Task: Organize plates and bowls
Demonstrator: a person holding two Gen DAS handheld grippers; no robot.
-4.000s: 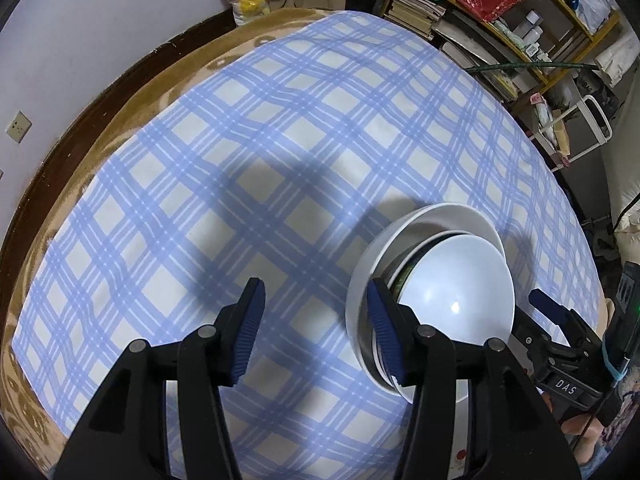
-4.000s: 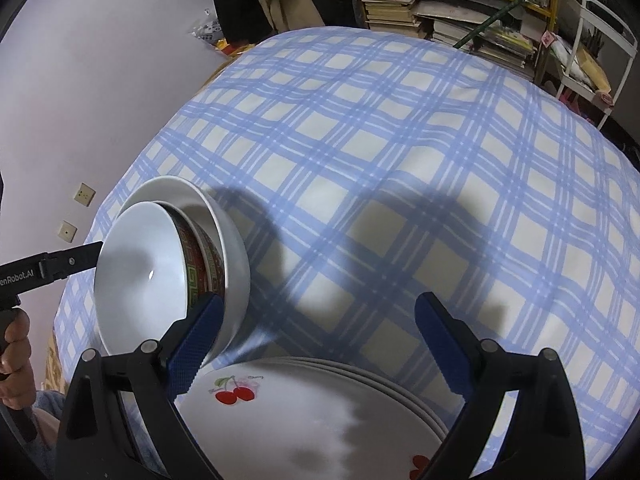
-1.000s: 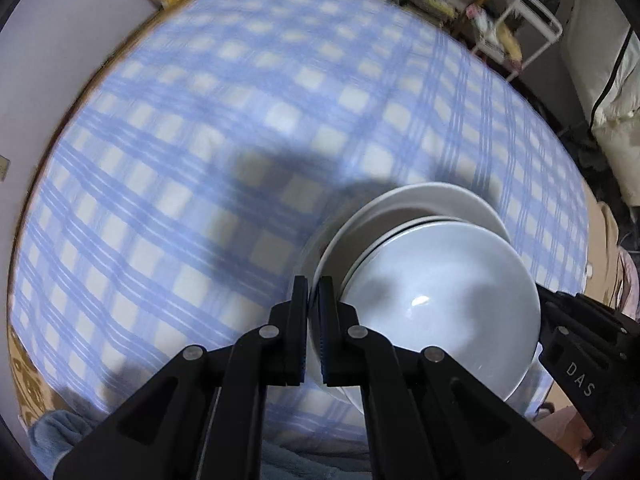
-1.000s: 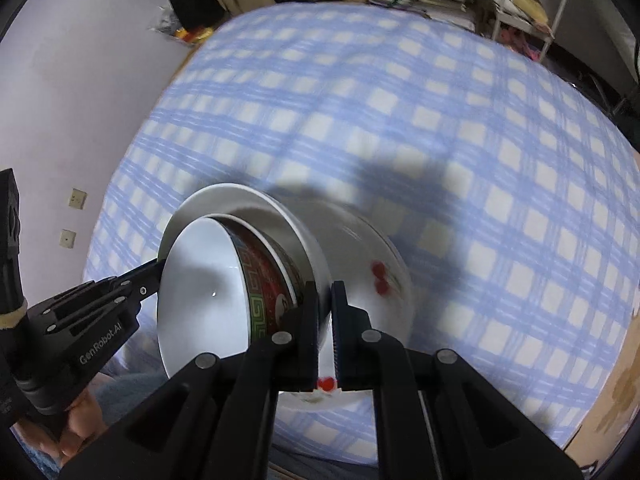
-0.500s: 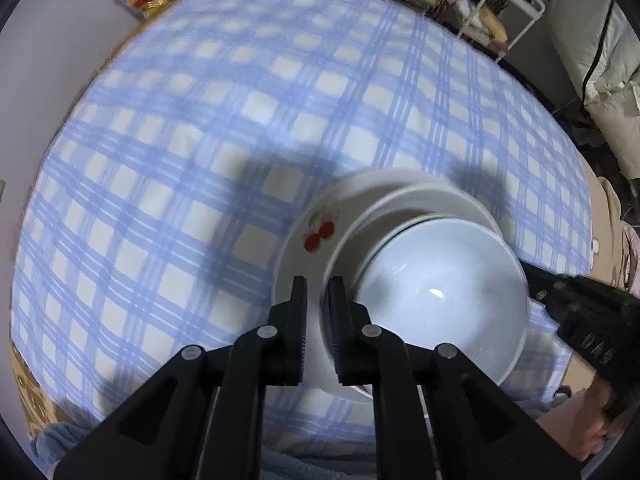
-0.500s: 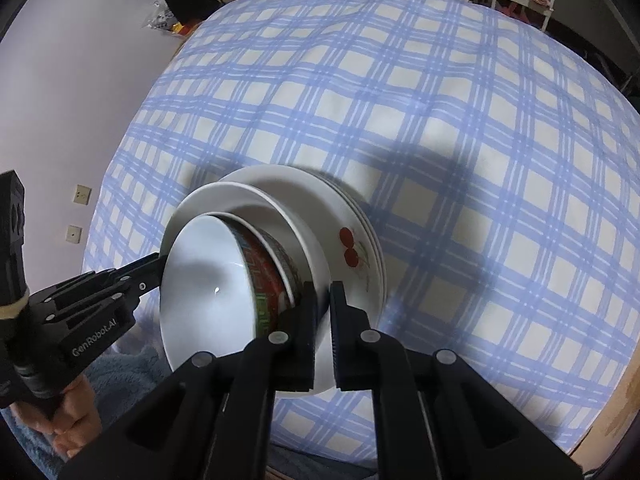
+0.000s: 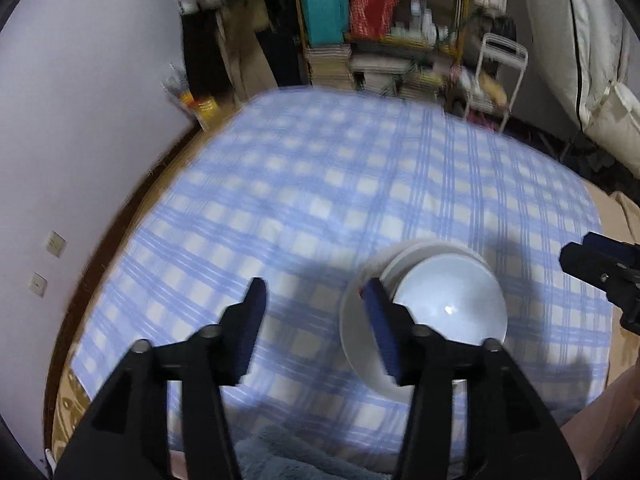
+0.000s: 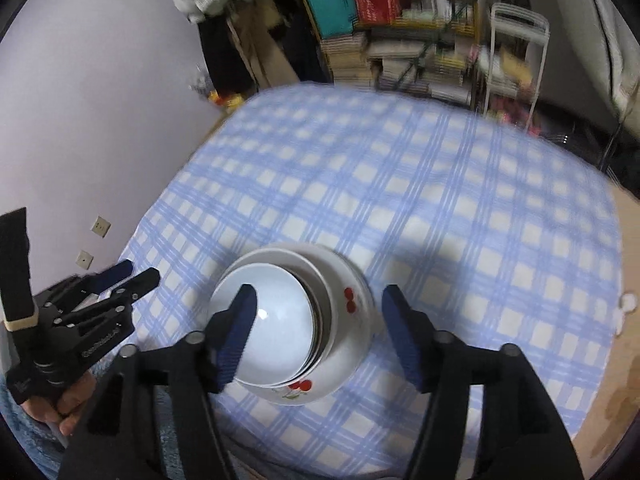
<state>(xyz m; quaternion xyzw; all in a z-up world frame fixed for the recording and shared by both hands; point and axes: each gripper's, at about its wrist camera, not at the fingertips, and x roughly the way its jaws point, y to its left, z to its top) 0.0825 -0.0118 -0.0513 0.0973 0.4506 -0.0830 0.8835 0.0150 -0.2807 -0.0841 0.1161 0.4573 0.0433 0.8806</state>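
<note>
A stack of white plates with cherry prints (image 8: 348,300) rests on the blue checked tablecloth (image 8: 440,200) near its front edge. Nested white bowls (image 8: 268,320) sit on the plates; the stack also shows in the left wrist view (image 7: 444,304). My left gripper (image 7: 316,320) is open and empty, raised above the cloth to the left of the stack. My right gripper (image 8: 320,328) is open and empty, raised over the stack. Each gripper shows in the other's view: the left one (image 8: 124,280) and the right one (image 7: 596,260).
The purple wall (image 7: 80,120) runs along the left. A cluttered shelf with books and bags (image 7: 380,20) and a white metal rack (image 7: 500,72) stand behind the table. A grey-blue cloth (image 7: 300,456) lies at the front edge.
Both grippers have opened, let go of the stack and pulled up and back. The plates and bowls rest on the table.
</note>
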